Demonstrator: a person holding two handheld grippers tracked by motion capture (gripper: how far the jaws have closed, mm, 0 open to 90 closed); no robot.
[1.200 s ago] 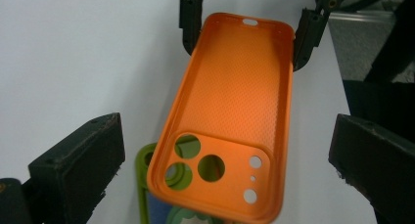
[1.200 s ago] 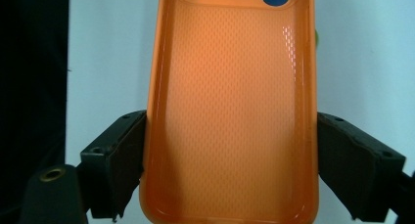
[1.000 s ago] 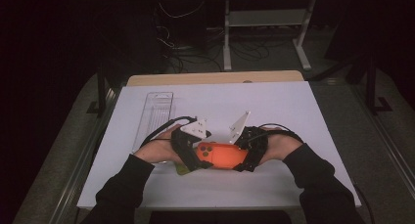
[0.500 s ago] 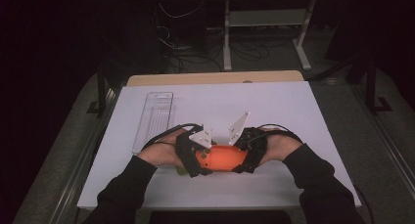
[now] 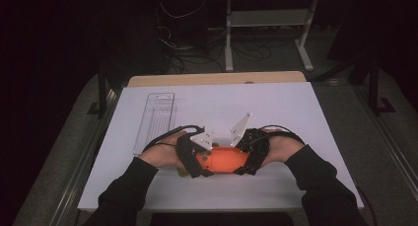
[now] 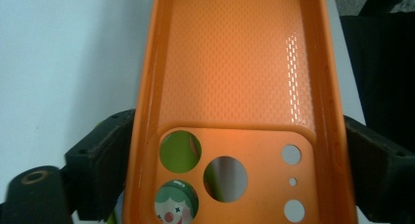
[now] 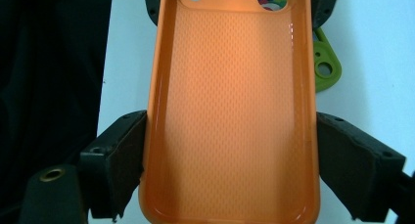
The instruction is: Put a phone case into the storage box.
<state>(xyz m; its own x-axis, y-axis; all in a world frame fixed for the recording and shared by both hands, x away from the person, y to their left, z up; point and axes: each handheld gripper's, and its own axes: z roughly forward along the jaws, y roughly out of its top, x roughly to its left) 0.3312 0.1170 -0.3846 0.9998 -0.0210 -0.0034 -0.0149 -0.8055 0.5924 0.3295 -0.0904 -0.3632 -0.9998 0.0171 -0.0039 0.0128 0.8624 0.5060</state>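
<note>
An orange phone case (image 5: 224,159) is held just above the white table top between both grippers, hollow side up. My left gripper (image 5: 204,162) has its end with the camera holes (image 6: 225,172); its jaws have just been closing and the pads (image 6: 105,150) now press on the case's long sides (image 6: 235,62). My right gripper (image 5: 241,159) is shut on the plain end (image 7: 230,87), one pad (image 7: 122,155) on each side. Under the holes lies a green object (image 7: 325,67) with a clown face (image 6: 173,207).
A clear plastic tray (image 5: 156,120) lies lengthwise at the back left of the white table top (image 5: 296,112). The person's dark sleeves (image 5: 320,181) come in from the near edge. Past the table stand a desk frame and cables on the floor.
The left gripper has shifted slightly along the near left of the case and its jaws have come in against the case. The right hand and the case have stayed put.
</note>
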